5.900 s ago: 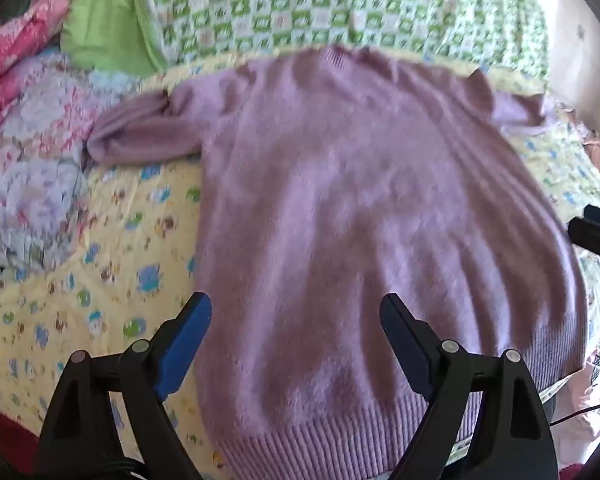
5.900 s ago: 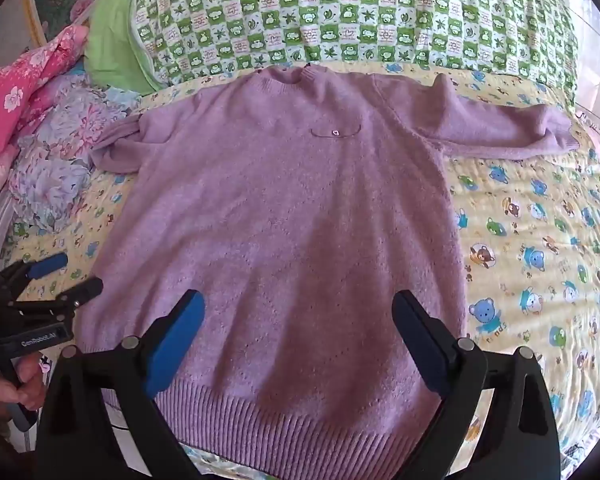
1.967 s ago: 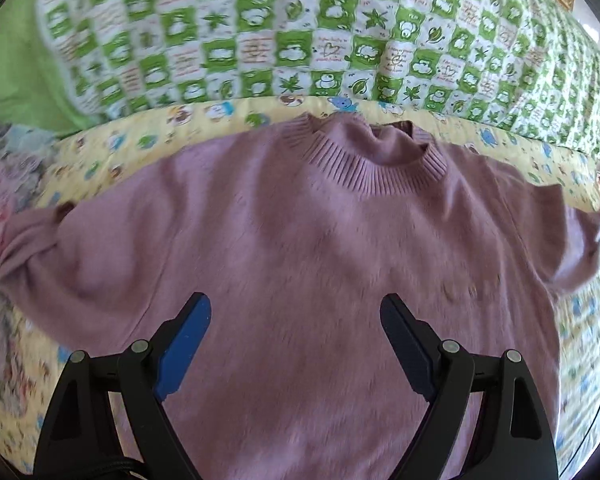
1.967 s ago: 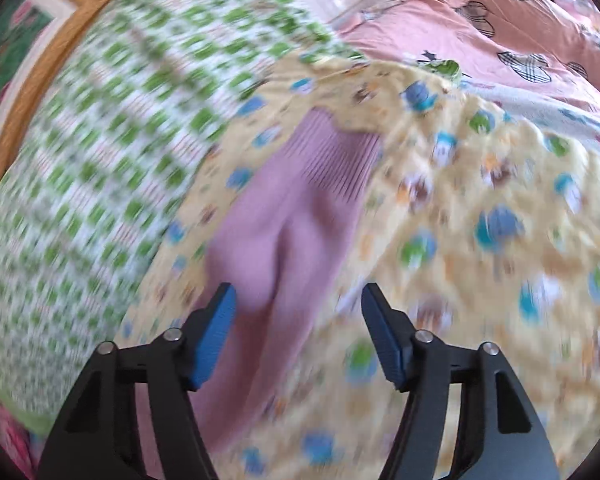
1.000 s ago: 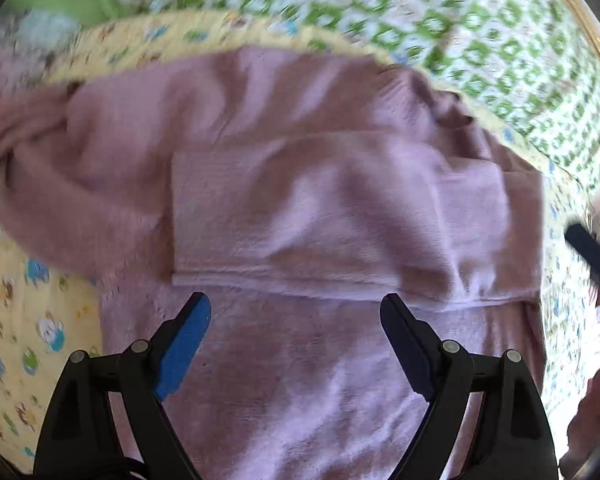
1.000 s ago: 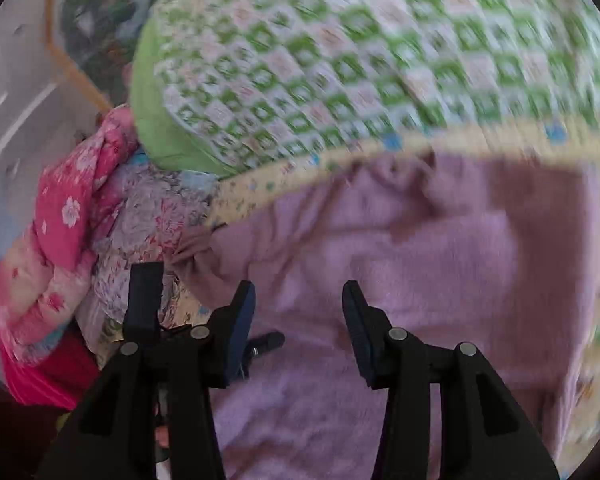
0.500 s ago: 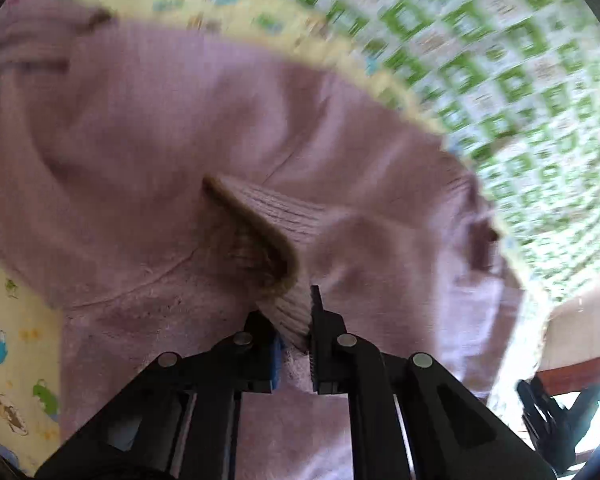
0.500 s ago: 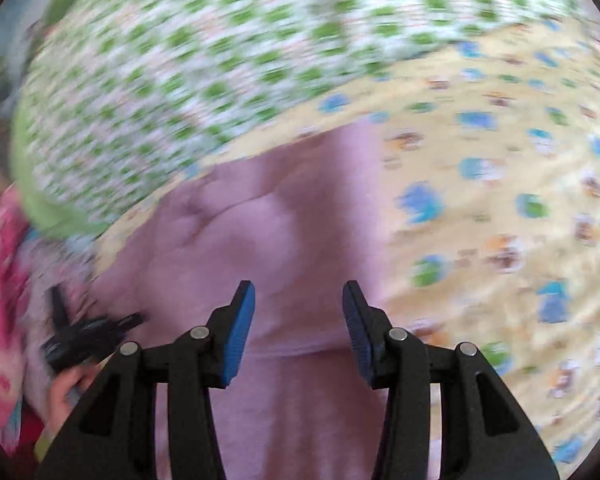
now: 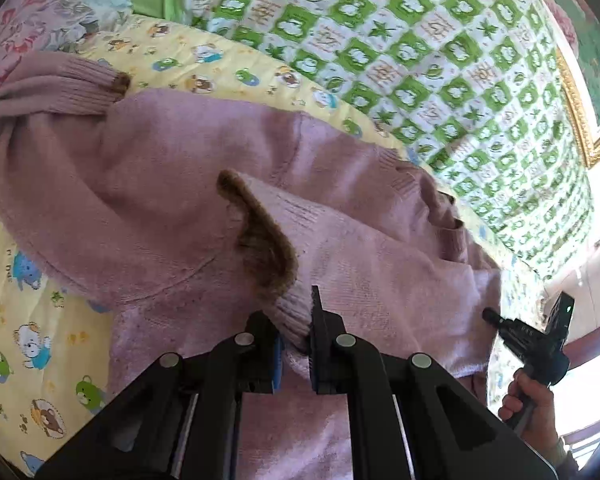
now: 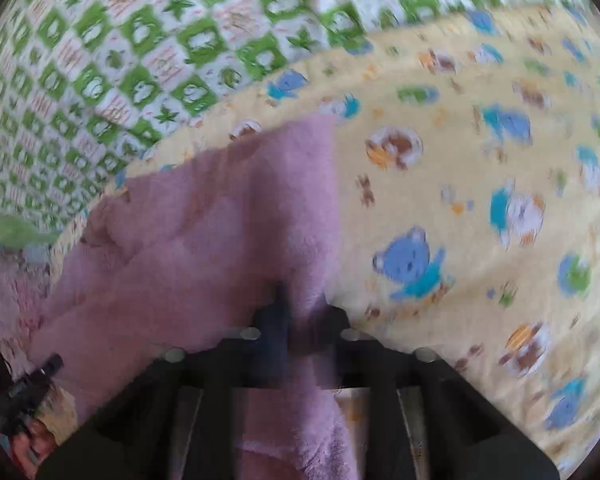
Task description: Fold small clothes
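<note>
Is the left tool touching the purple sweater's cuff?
Touching. The left wrist view shows the left tool shut on the sweater's ribbed cuff, pinched between both fingers.

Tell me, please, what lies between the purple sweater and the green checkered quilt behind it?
In the left wrist view, a strip of yellow cartoon-print sheet lies between the purple sweater and the green checkered quilt; nothing else rests there.

Cartoon-print yellow bedsheet (image 9: pixel 28 320); gilt picture frame (image 9: pixel 580 112)
</note>
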{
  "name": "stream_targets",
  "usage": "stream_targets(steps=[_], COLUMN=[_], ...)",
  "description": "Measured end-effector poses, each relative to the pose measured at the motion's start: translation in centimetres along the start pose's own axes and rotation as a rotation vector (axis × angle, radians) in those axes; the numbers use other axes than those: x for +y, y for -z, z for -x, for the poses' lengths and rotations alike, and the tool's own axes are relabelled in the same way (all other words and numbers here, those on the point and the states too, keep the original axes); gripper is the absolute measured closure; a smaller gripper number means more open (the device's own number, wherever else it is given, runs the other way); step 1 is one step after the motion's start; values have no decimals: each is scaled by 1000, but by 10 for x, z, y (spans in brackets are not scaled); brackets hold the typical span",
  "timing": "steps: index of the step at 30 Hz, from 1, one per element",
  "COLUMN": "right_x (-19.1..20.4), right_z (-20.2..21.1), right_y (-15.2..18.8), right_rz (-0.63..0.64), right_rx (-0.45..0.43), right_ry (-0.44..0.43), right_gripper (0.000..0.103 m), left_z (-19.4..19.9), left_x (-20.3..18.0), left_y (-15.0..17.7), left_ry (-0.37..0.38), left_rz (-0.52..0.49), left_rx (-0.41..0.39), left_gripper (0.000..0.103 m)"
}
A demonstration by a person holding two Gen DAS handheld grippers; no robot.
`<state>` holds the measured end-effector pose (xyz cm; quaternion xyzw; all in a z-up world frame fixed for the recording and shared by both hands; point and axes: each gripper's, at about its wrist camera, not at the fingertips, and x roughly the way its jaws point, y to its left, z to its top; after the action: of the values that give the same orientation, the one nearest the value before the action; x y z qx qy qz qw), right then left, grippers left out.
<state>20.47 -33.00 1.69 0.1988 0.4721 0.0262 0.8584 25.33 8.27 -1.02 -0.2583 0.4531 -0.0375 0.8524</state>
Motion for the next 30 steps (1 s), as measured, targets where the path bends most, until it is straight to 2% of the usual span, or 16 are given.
stream_targets(steps=[3, 5, 10, 12, 15, 17, 20, 22, 24, 25, 27, 29, 30], right_x=[-5, -17, -34, -37, -29, -19, -3, 14, 33, 43, 59, 74, 80], right_z=[25, 23, -3, -2, 8, 19, 39, 50, 56, 58, 57, 52, 50], right_y=[-14, -19, -7, -4, -2, 1, 7, 17, 29, 36, 48, 61, 68], right_rz=[48, 48, 41, 19, 27, 33, 10, 13, 43, 59, 84, 100, 107], right_rx=[-49, -33, 10, 3, -16, -44, -90, -111, -100, -91, -59, -21, -2], right_ry=[41, 65, 117, 98, 152, 160, 87, 29, -53, -81, -123, -156, -169], right_gripper=[94, 94, 94, 94, 83, 81, 75, 62, 55, 54, 54, 54, 54], left_z=[-9, -21, -56, -60, -52, -43, -29, -12, 4, 14, 29, 41, 46], left_x=[-19, -29, -26, -16, -6, 2, 14, 27, 37, 44, 58, 78, 93], left_y=[4, 8, 15, 15, 15, 15, 13, 12, 11, 9, 2, -6, -12], left_ry=[17, 18, -73, -78, -86, -102, -110, -123, -150, -179, -230, -291, -325], left_rz=[-55, -98, -153, -151, -139, -113, -66, -29, -12, -6, 8, 41, 74], left_rx=[14, 24, 66, 84, 85, 83, 70, 53, 31, 13, -13, -28, -38], left_gripper=[95, 95, 94, 89, 79, 71, 70, 68, 53, 48, 32, 22, 21])
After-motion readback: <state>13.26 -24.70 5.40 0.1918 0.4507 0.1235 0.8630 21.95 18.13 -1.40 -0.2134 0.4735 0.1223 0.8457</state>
